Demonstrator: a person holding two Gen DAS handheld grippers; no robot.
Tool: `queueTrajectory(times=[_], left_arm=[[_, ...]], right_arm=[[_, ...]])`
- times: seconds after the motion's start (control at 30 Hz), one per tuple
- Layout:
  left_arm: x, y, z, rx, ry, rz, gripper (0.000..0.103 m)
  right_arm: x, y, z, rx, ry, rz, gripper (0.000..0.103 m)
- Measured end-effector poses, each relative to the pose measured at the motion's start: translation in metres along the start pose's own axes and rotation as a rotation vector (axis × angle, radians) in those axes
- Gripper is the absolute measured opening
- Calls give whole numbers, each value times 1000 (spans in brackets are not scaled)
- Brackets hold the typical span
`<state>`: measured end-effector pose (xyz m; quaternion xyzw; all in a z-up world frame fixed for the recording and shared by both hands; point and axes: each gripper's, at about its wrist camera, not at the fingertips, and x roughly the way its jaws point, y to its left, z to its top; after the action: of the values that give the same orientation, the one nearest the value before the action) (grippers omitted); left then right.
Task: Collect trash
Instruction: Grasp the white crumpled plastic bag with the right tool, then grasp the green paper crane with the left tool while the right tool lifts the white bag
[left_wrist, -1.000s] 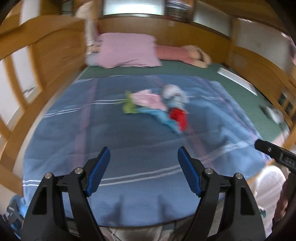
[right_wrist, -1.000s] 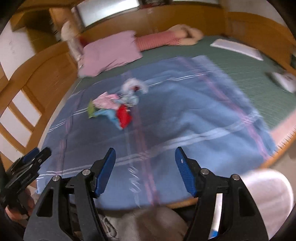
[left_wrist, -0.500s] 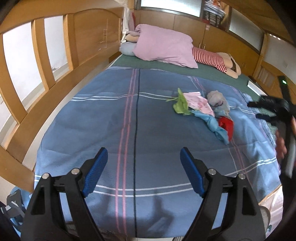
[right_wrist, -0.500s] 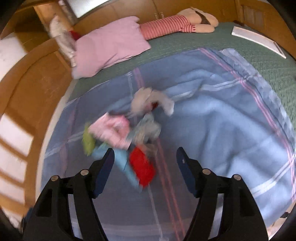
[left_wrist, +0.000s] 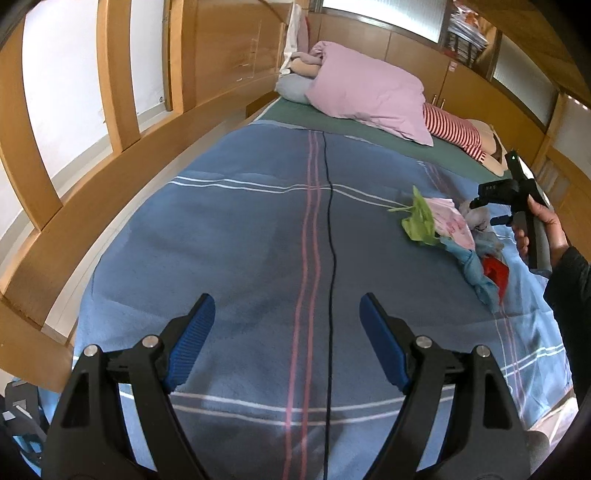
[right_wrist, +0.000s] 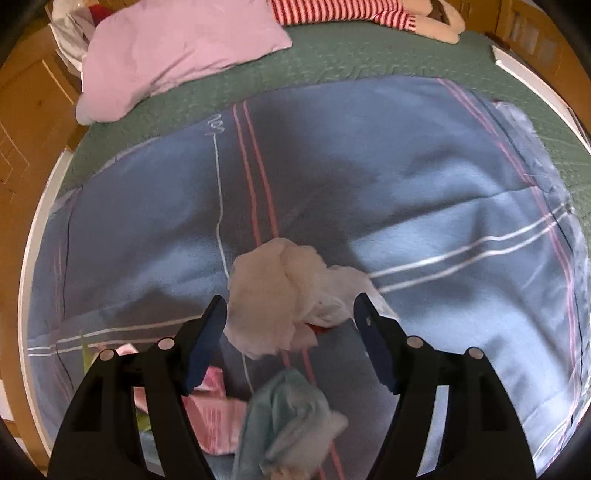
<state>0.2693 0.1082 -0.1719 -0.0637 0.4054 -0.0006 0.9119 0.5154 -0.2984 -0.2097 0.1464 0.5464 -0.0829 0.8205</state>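
A pile of trash lies on the blue striped blanket (left_wrist: 258, 229): a green scrap (left_wrist: 419, 221), a pink wrapper (left_wrist: 450, 221), a pale blue-grey scrap (left_wrist: 474, 273) and a red scrap (left_wrist: 496, 271). In the right wrist view a crumpled white wad (right_wrist: 284, 291) lies between my open right gripper's (right_wrist: 290, 306) fingers, with the pink wrapper (right_wrist: 210, 410) and a pale teal scrap (right_wrist: 291, 417) below it. The right gripper also shows in the left wrist view (left_wrist: 491, 201), over the pile. My left gripper (left_wrist: 286, 308) is open and empty, low over the blanket, well left of the pile.
A pink pillow (left_wrist: 369, 92) and a red-striped doll (left_wrist: 454, 131) lie at the head of the bed on a green cover (right_wrist: 332, 62). A wooden railing (left_wrist: 122, 122) runs along the bed's left side. A white flat thing (right_wrist: 532, 77) lies at the far right.
My right gripper has moved forward and down over the pile, so the white wad now sits between its fingers. My left gripper has swung left and lower over the blanket.
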Motion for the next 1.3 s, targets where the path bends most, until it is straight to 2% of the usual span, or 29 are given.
queueTrajectory(times=[0.17, 0.2, 0.23, 0.33, 0.43, 0.57, 0.73, 0.83, 0.93, 1.07, 1.17, 1.2, 1.3], left_arm=[[9, -3, -1, 5, 12, -11, 81], [10, -4, -2, 9, 15, -11, 81], [12, -5, -2, 10, 18, -12, 81], [13, -6, -2, 12, 21, -6, 81], [14, -10, -1, 27, 20, -7, 81], [21, -25, 4, 61, 29, -52, 81], [42, -67, 27, 132, 27, -156, 81], [64, -100, 44, 181, 13, -172, 82], [93, -134, 58, 220, 6, -154, 82], [133, -169, 71, 236, 30, -164, 82], [167, -184, 76, 220, 81, -171, 82], [185, -185, 78, 192, 116, -146, 78], [215, -179, 75, 131, 223, -140, 29]], right_arm=[[15, 7, 8, -14, 35, -26, 70], [18, 7, 9, -15, 49, -32, 62], [23, 8, 10, -16, 65, -37, 37], [26, 6, 7, -2, 83, -53, 24], [11, 1, 0, -4, 49, -39, 21], [-42, -18, -20, -6, -44, 17, 21], [-104, -52, -78, -31, -91, 61, 21], [-124, -71, -113, -33, -92, 77, 21], [-146, -100, -153, -8, -100, 91, 21], [-168, -133, -184, 52, -113, 92, 21], [-182, -156, -199, 94, -122, 89, 21], [-185, -162, -203, 105, -123, 93, 21], [-198, -175, -213, 126, -137, 91, 22]])
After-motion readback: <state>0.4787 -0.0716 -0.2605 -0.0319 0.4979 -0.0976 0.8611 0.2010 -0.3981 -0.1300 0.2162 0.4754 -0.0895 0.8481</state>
